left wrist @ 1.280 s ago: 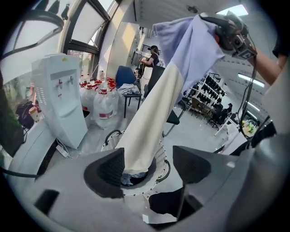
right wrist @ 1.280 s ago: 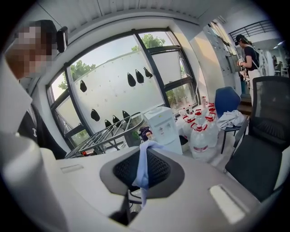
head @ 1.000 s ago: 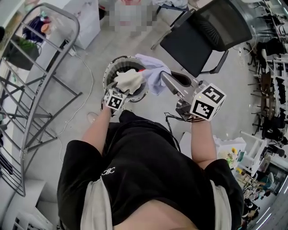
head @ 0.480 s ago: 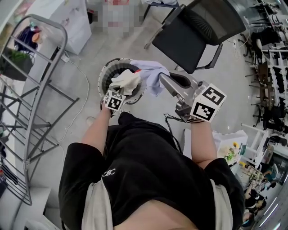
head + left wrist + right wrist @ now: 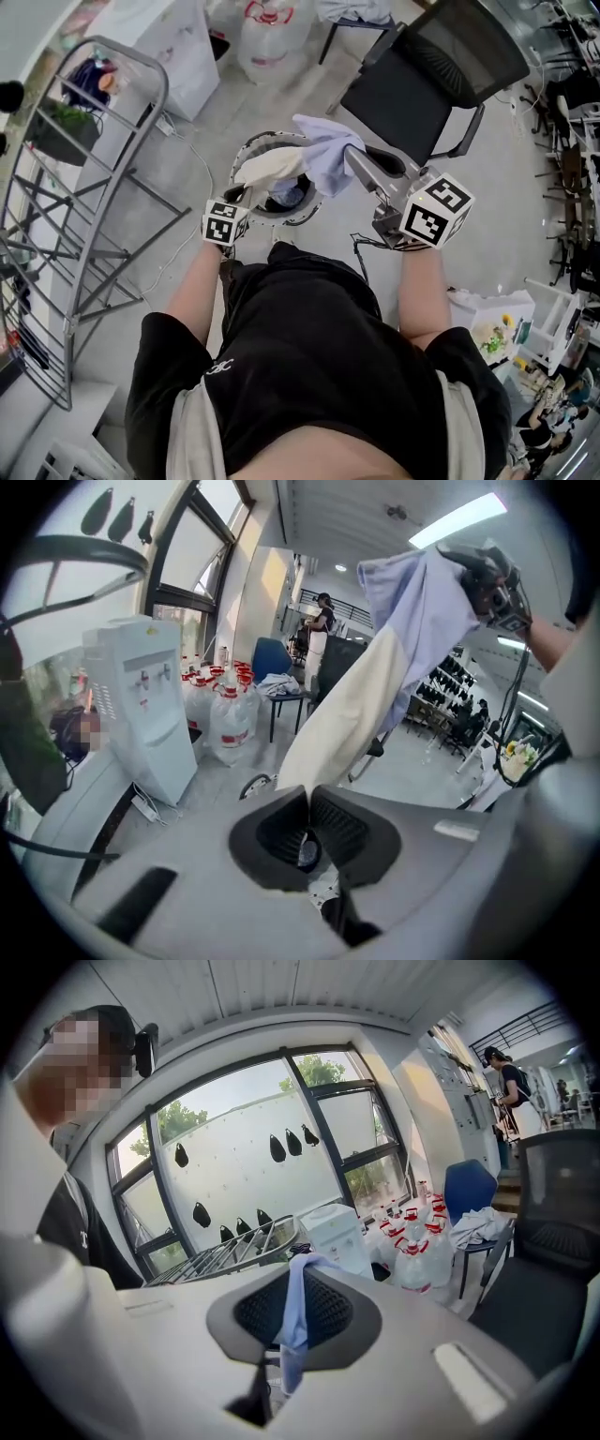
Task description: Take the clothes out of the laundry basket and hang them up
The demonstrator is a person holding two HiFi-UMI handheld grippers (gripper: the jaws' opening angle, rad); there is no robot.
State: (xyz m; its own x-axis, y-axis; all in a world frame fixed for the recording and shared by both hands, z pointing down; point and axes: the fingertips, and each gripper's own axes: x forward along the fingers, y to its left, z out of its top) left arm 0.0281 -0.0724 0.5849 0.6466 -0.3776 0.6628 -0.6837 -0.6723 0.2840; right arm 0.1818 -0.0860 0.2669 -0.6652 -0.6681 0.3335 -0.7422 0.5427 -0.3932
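A two-tone garment, cream at one end and lilac at the other, hangs stretched above the round laundry basket. My left gripper is shut on the cream end; in the left gripper view the cream cloth runs from my closed jaws up to the lilac part and the right gripper. My right gripper is shut on the lilac end, and lilac cloth shows pinched between its jaws. More clothes lie in the basket.
A grey wire drying rack stands at the left, also seen as a drying rack in the right gripper view. A black office chair is just behind the basket. Water bottles and a white dispenser stand at the back.
My left gripper has come up from the basket and drawn the cream end of the garment out with it. The right gripper has kept hold of the lilac end and barely moved.
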